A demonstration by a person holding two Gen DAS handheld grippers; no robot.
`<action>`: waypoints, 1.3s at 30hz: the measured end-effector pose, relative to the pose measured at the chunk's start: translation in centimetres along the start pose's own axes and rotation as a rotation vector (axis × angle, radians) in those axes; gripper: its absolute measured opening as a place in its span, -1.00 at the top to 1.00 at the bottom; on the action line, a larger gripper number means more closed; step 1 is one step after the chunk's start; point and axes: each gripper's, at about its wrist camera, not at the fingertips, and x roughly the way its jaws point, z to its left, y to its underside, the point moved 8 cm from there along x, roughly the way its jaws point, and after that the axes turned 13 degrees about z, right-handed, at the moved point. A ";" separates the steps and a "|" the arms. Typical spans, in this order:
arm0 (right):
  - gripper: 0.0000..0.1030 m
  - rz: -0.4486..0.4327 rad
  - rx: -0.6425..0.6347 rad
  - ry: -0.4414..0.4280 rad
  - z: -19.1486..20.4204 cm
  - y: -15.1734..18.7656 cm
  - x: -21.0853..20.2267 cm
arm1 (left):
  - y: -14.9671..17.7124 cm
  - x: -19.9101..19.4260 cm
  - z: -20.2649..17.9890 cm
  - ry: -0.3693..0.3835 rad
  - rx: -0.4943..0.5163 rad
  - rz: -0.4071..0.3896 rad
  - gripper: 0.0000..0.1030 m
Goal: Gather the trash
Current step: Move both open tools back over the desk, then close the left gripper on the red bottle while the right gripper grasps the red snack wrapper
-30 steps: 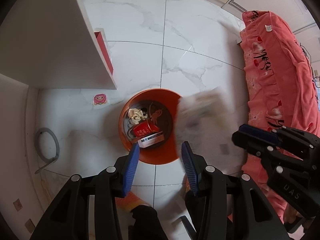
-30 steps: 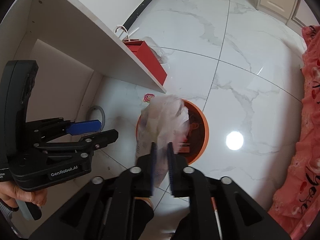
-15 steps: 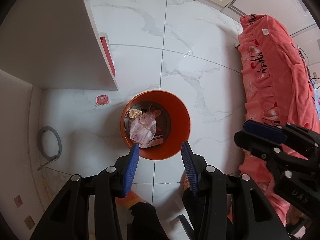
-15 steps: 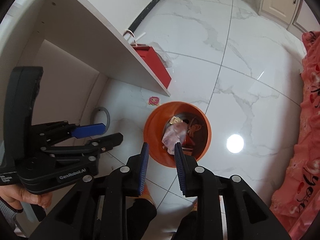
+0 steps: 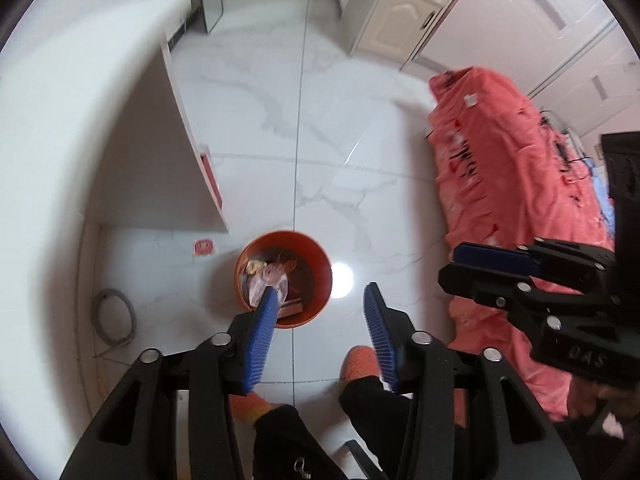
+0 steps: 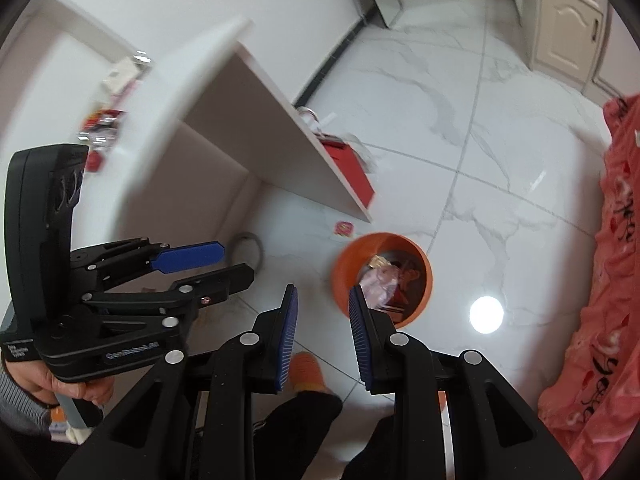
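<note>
A white marble floor (image 5: 304, 128) is seen from above, flanked by a pink cloth-covered sofa (image 5: 516, 184) and a white desk (image 6: 224, 120). An orange bin (image 5: 285, 282) stands on the tiles, a crumpled plastic bag (image 5: 269, 280) lying inside among other trash. The left gripper (image 5: 318, 336) is seen opening, empty; the right gripper (image 6: 322, 334) is held apart, nothing between its pads.

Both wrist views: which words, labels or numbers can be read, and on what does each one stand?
"GenRobot.AI": on the left claw, blurred but readable.
"DAS": on the right claw.
Small label at the left claw's lower edge: too small.
Black script on the pink cover: unreadable.
Sticker: blurred.
</note>
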 end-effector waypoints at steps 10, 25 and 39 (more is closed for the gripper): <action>0.39 -0.049 -0.197 -0.152 9.2 0.7 -8.5 | 3.9 -10.4 1.4 -0.026 -0.058 -0.164 -0.08; 0.38 0.011 -0.458 -0.209 25.2 -3.3 -5.0 | 8.5 -16.2 10.5 -0.056 -0.267 -0.269 -0.08; 0.38 0.014 -0.609 -0.111 34.0 -14.6 2.7 | 5.2 -15.6 25.7 -0.049 -0.507 -0.292 -0.08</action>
